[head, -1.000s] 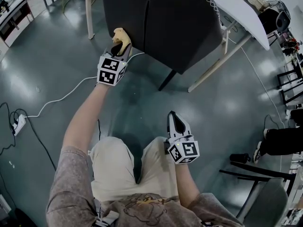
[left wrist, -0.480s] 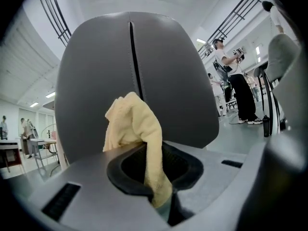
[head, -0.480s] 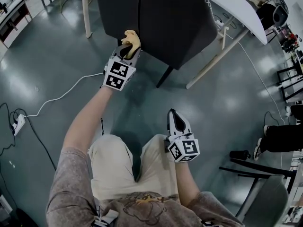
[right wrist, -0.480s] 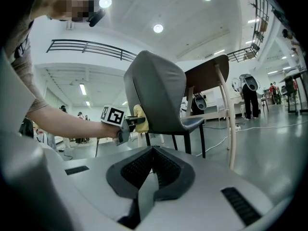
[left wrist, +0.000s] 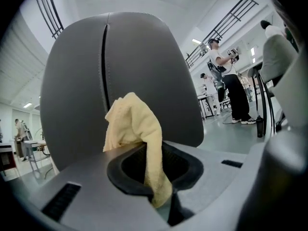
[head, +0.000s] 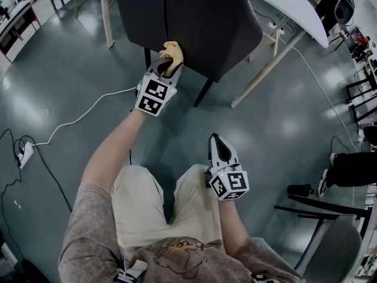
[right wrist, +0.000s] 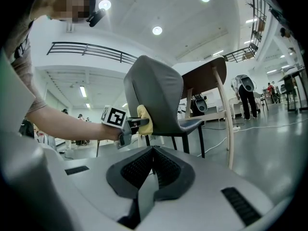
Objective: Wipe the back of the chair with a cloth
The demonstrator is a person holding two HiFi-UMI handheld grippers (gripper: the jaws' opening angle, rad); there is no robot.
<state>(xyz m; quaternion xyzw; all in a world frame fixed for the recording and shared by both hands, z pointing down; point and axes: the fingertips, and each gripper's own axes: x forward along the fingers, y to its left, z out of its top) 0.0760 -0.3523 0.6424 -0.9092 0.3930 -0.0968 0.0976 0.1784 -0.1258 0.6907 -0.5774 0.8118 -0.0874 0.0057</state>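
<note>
Cloth against chair back, clamped in left claw; right claw closed, empty.

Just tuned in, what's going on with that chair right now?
Two handheld grippers are in play. The left gripper is shut on a yellow cloth and holds it against the back of the grey chair. The right gripper is shut and empty, held low, away from the chair.
</note>
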